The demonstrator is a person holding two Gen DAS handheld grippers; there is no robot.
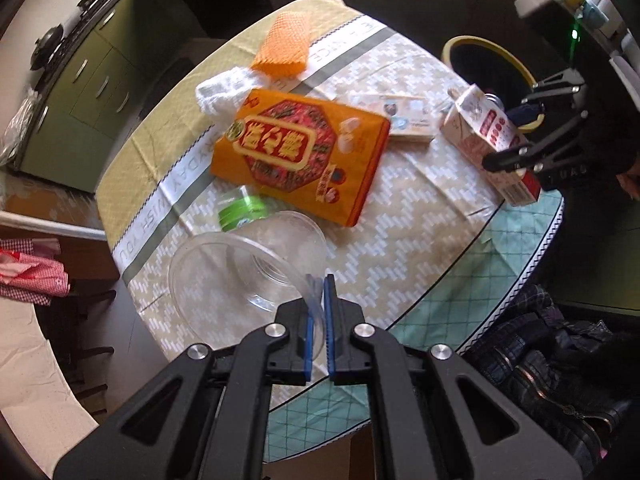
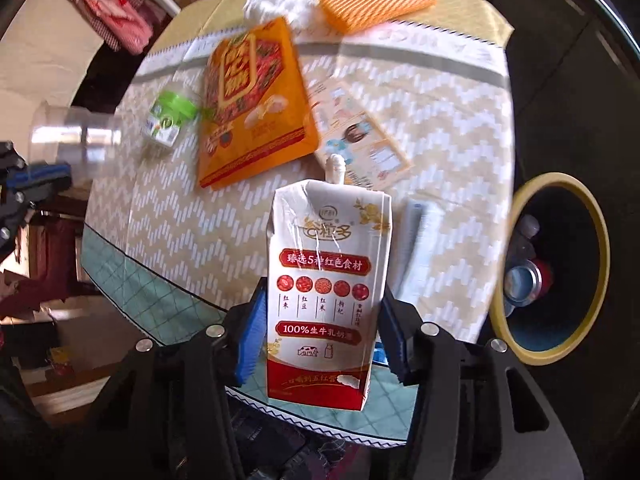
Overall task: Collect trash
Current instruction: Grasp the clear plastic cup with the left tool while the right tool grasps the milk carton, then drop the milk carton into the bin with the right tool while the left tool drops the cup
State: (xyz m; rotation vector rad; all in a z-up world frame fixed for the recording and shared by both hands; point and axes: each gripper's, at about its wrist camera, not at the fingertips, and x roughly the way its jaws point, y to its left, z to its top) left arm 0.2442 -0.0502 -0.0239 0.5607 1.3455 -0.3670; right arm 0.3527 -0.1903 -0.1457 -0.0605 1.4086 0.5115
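My left gripper (image 1: 319, 292) is shut on the rim of a clear plastic cup (image 1: 240, 272), which lies tilted just above the table's near side. The same cup (image 2: 72, 132) and the left gripper (image 2: 40, 176) show at the left edge of the right wrist view. A white and red milk carton (image 2: 324, 292) with a spout stands between the blue pads of my right gripper (image 2: 322, 320), which is shut on its sides. The carton (image 1: 480, 124) hangs tilted over the table's right edge, beside a yellow-rimmed bin (image 2: 560, 180) that holds cans and bottles.
On the round table (image 1: 400, 220) lie an orange food box (image 1: 300, 152), a green-lidded jar (image 1: 240, 212), white tissue (image 1: 224, 92), an orange cloth (image 1: 282, 44) and a flat printed packet (image 1: 408, 118). A white ribbed strip (image 2: 416, 236) lies near the carton.
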